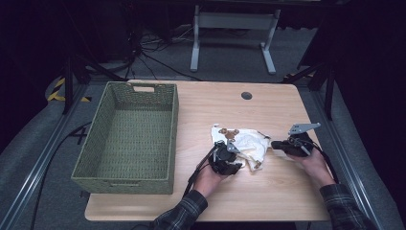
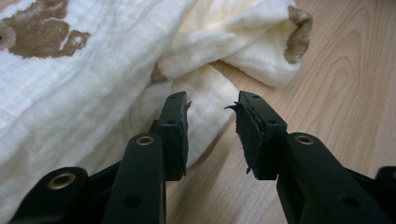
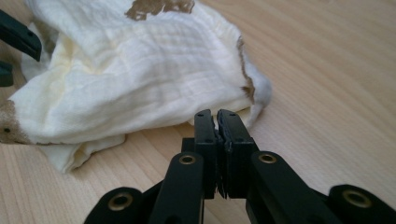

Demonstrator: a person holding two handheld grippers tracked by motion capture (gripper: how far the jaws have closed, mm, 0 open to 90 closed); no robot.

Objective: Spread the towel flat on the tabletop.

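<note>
Centrally, toward the near right of the table [image 1: 268, 103], lies a crumpled cream cloth [image 1: 245, 142] with brown prints; its near edge stays well clear of the table's front edge, and bare wood runs all around it; to its left stands a green woven basket [image 1: 128, 139], apart from the cloth, close to the table's left edge.

At the cloth's near-left corner sits the left gripper [image 1: 227, 158]; in the left gripper view [image 2: 212, 128] its jaws stand parted with a fold of cloth lying just ahead and partly between them, one jaw over the fabric, the other over bare wood; neither pad presses on it.

Just beside the cloth's right edge lies the right gripper [image 1: 277, 144], low over the table; in the right gripper view [image 3: 217, 122] its jaws are pressed together with the tips at the cloth's hem; whether any fabric is pinched between them I cannot tell; open wood stretches to the right of it.
</note>
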